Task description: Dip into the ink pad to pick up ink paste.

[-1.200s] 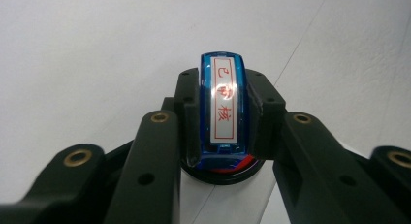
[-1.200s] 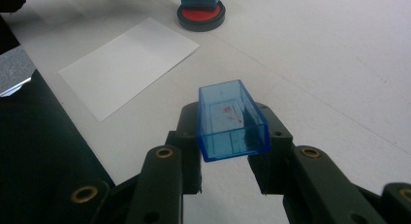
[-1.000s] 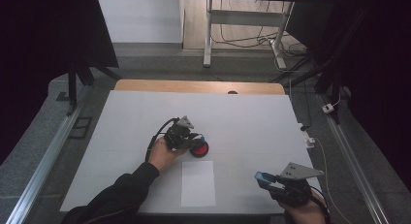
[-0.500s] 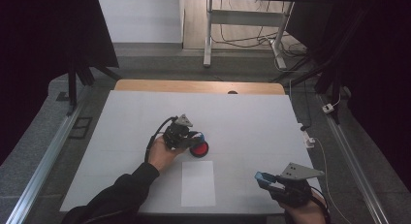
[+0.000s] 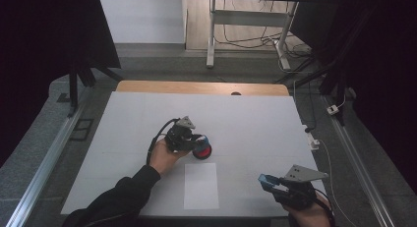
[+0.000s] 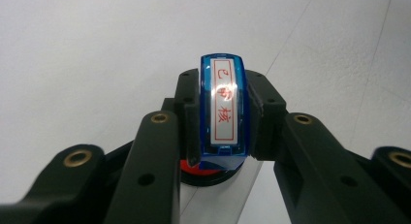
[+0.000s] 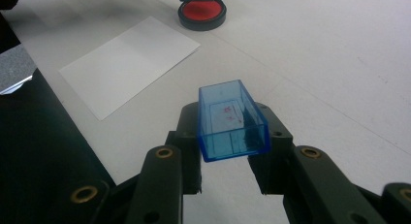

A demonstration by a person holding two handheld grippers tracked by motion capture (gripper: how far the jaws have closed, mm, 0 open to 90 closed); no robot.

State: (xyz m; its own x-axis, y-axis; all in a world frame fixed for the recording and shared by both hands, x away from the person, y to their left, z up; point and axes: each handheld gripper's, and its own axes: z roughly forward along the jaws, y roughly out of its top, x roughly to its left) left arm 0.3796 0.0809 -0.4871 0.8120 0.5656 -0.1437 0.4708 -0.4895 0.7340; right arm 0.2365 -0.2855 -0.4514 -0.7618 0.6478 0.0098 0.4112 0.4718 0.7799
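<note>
My left gripper (image 5: 196, 139) is shut on a blue stamp (image 6: 223, 106) with a white label in red characters, held over a round red ink pad (image 5: 202, 151) in a black case. The ink pad (image 6: 209, 171) peeks out below the stamp in the left gripper view. Whether the stamp touches the pad I cannot tell. Near the table's front right, my right gripper (image 5: 269, 183) is shut on a clear blue cap (image 7: 231, 120), open side up. A white sheet of paper (image 5: 201, 185) lies flat between the two grippers. In the right gripper view the paper (image 7: 129, 64) and the ink pad (image 7: 201, 12) lie ahead.
The white table (image 5: 255, 119) has a wooden strip (image 5: 201, 88) along its far edge. Metal rails run along both sides. A white plug and cable (image 5: 313, 142) lie at the right edge. A desk frame and cables stand on the floor beyond.
</note>
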